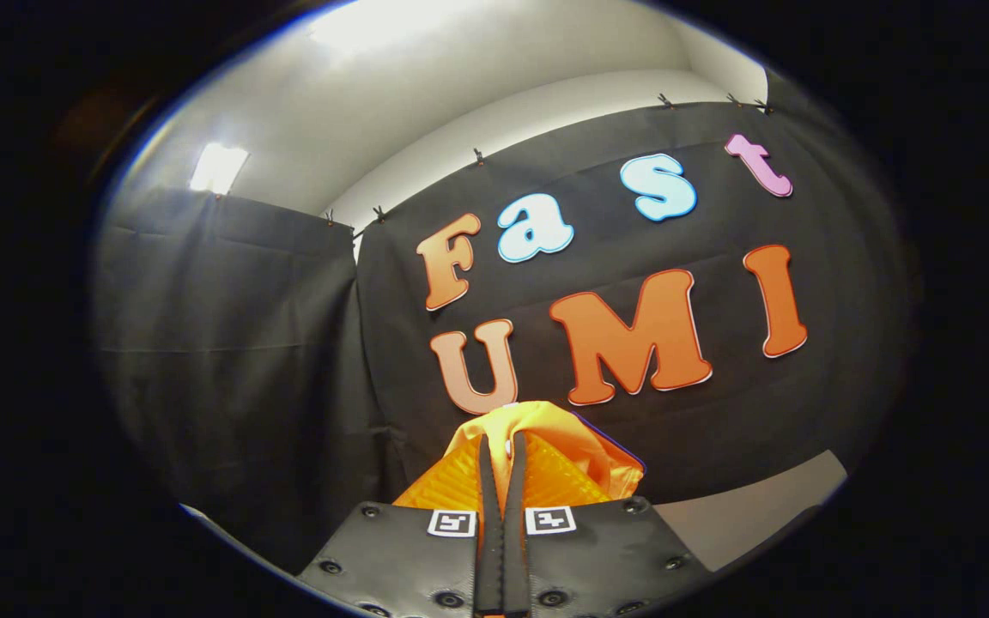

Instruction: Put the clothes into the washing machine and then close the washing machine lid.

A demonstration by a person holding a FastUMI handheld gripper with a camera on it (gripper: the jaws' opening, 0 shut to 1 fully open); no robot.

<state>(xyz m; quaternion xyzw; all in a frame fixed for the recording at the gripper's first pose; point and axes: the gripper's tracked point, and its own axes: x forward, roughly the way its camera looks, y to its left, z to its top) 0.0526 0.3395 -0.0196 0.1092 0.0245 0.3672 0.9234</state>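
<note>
Between the gripper's point(501, 446) fingers, pressed together on it, an orange garment point(546, 433) hangs lifted before the booth wall; I'd keep that pinch firm until above the drum.

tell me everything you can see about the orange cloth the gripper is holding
The orange cloth is a thin, smooth-looking fabric, bright orange, bunched and folded. It is pinched between the two fingers of the hand-held gripper, which are nearly closed on it. It bulges up past the fingertips and drapes over to one side, with a thin dark line along one edge. It is lifted up in front of the black cloth wall; nothing but the fingers is seen touching it.
</note>
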